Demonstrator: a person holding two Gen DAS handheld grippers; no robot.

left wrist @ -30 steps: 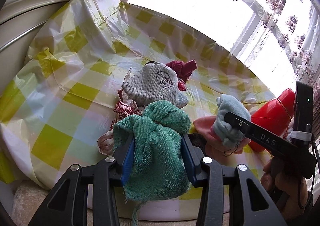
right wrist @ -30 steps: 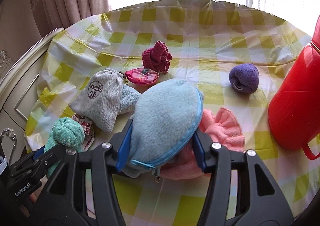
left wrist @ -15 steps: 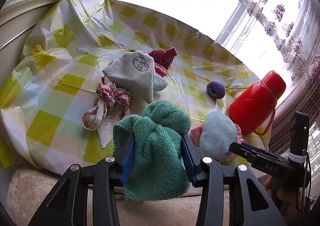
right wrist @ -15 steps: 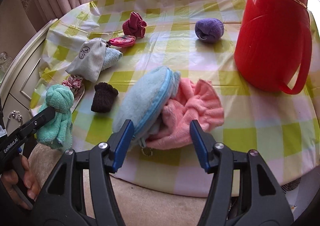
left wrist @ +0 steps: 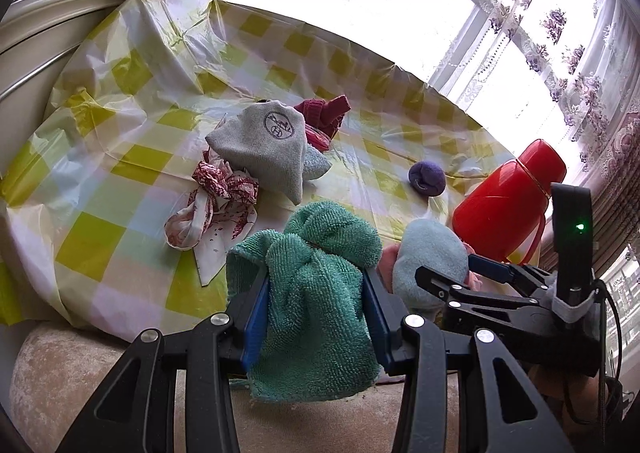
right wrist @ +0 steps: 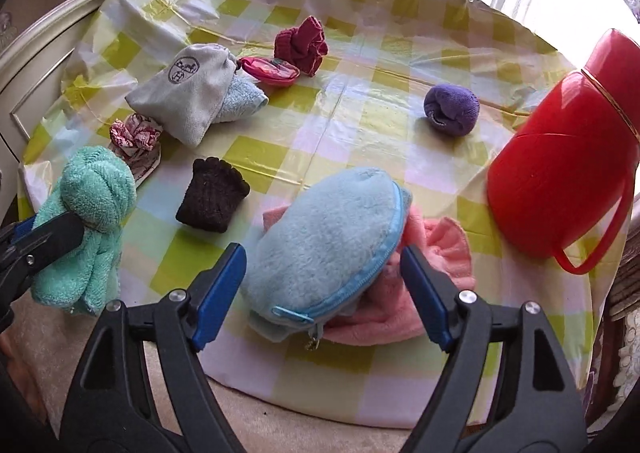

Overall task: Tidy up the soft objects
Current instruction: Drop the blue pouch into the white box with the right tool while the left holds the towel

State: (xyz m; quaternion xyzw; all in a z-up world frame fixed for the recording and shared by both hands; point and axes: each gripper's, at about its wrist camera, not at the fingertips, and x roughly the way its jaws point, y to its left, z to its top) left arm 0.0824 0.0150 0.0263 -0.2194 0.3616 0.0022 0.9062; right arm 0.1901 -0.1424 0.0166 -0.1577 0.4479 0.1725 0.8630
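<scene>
Two towels show: one green towel [left wrist: 316,293] and one pink towel [right wrist: 436,265]. There are three pouches, namely a fluffy blue zip pouch [right wrist: 332,237], a grey drawstring pouch [right wrist: 188,87] and a small pink pouch [right wrist: 270,71], besides one light blue cloth [right wrist: 242,99] and one patterned scarf [left wrist: 216,201]. One purple sock ball [right wrist: 452,105], one maroon knit bundle [right wrist: 300,41], one dark knit piece [right wrist: 212,195] and one red jug [right wrist: 568,181] complete the count.

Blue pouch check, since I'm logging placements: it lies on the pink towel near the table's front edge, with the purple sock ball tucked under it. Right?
Not quite. The blue pouch does lie on the pink towel, but the purple sock ball sits apart, farther back on the tablecloth. The right wrist view shows it.
</scene>
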